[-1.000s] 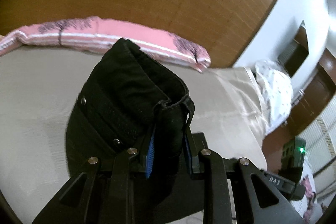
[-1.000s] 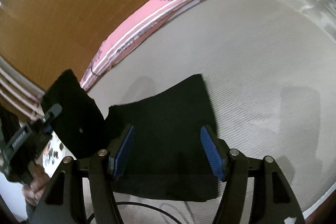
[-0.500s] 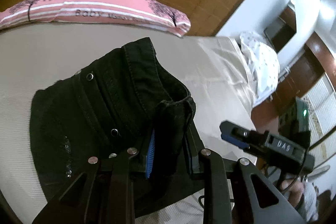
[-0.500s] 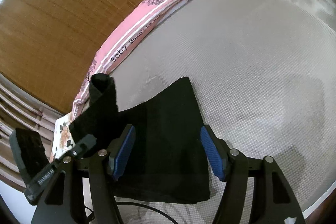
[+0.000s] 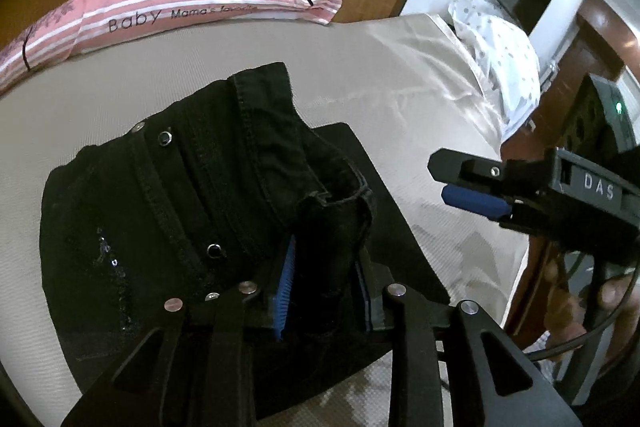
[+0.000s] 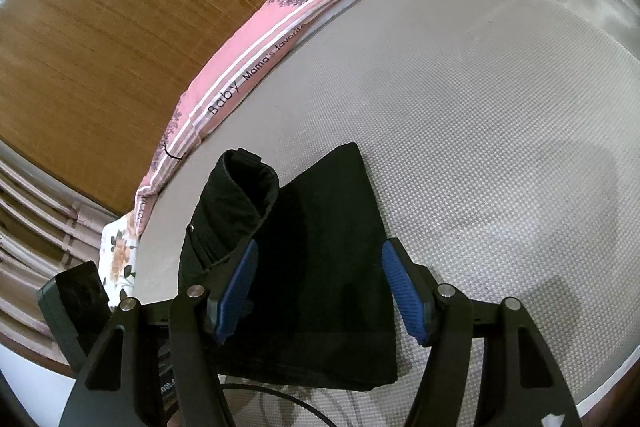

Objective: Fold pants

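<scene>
black denim pants (image 5: pixel 168 211) lie half-folded on woven grey bed (image 6: pixel 480 131); left hand-held gripper (image 5: pixel 324 283) pinches thick stitched waistband, jaws opening; right hand-held gripper (image 6: pixel 316 291) gapes wide, empty, over the flat fold.

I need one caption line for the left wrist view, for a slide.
Left claw, opening, with the black pants waistband between its pads, over the bed.
</scene>
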Available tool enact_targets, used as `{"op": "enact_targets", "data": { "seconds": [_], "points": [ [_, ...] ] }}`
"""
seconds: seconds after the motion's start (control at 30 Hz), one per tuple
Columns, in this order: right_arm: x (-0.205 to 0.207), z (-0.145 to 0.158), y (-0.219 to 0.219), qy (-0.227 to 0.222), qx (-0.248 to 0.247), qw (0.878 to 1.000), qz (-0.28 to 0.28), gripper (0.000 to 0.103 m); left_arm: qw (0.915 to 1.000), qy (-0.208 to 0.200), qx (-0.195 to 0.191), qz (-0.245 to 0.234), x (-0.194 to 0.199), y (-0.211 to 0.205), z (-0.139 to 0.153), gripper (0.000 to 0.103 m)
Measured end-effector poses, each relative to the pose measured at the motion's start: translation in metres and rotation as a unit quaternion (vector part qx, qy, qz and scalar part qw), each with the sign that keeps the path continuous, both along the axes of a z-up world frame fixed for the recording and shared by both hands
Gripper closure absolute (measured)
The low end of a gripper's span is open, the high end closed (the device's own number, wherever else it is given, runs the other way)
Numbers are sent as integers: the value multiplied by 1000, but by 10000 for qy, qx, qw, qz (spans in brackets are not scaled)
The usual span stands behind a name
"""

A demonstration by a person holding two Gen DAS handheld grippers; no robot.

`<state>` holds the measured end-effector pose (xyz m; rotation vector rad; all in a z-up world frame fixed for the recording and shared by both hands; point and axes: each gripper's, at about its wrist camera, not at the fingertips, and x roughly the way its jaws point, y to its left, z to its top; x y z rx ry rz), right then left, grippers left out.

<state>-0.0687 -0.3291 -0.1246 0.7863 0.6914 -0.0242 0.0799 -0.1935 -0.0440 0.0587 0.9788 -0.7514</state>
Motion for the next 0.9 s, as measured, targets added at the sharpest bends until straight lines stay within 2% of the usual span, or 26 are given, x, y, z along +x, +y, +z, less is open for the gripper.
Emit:
{"op": "enact_targets", "data": {
  "seconds": [0.17, 0.27, 0.47, 0.57, 0.67, 0.8, 0.9],
  "points": [
    [1, -2, 1, 42, 2, 10000, 56, 40, 9998, 146, -138, 23, 3, 1, 2, 62],
    [4, -8, 1, 13, 256, 9995, 201, 40, 9995, 199, -218, -64, -1, 0, 5, 53],
    [15, -17, 4, 32, 659, 9956, 661, 40, 9981, 128, -596, -92, -10, 22, 25, 51],
    [26, -19, 1, 85, 631, 9934, 955, 40, 9976, -64, -654, 232, -5, 48, 35, 48],
    [39, -22, -3, 166, 587, 9910, 1196, 40, 9949, -113, -624, 781, 10, 87, 38, 47],
    [57, -27, -4, 267, 659, 9858, 1522, 40, 9882, -140, -479, 1445, 29, 132, 31, 47],
    [72, -31, -2, 313, 673, 9825, 1709, 40, 9841, 6, -409, 1726, 37, 152, 19, 47]
  ]
}}
